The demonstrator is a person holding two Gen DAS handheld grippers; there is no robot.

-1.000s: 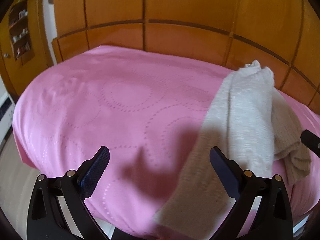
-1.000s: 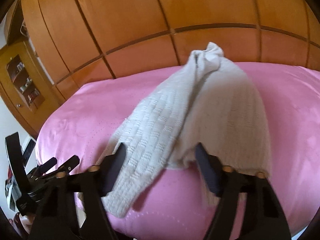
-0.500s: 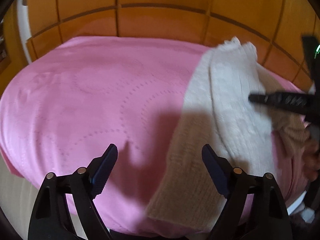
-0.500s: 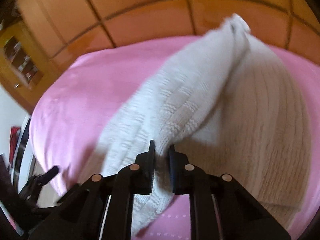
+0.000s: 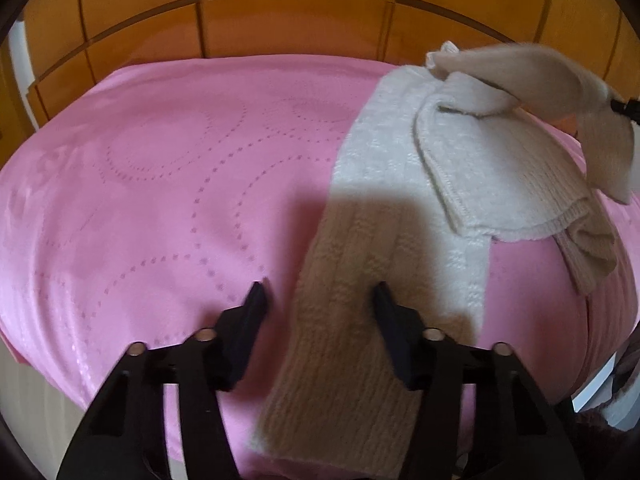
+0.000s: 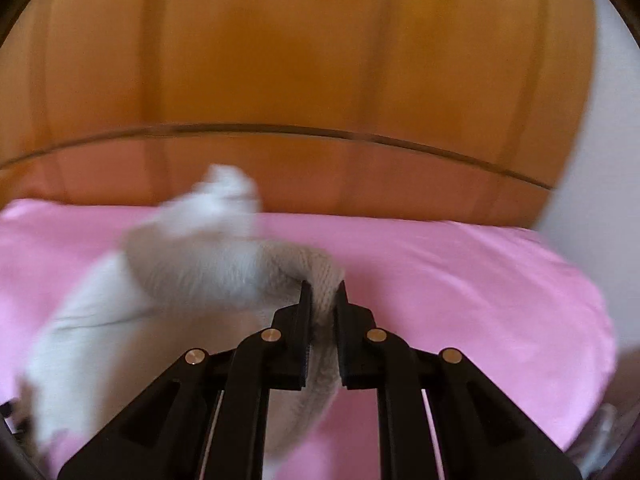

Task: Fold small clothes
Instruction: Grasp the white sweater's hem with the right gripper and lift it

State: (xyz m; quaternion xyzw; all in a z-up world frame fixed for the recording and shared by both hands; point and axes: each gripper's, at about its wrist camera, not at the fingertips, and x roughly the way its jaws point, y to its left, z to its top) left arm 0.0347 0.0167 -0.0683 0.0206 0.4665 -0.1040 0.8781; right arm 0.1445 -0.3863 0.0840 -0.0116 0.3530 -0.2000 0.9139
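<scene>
Between the fingers of your left hand-held gripper lies one long knitted leg of the cream garment, flat on the bed's pink cover. Its jaws have just been closing but stand apart: the right finger rests on the knit, the left one is over the pink cover just beside the leg's edge, and neither pad presses yet. Beyond that hand-held gripper and to its right, the rest of the garment is doubled over, one part lifted off the bed. Your right hand-held gripper is clamped together on a fold of the same knit, which runs away to its left; that view is blurred, so which part it holds is hard to tell. Behind the bed stands a panelled wooden wall.
</scene>
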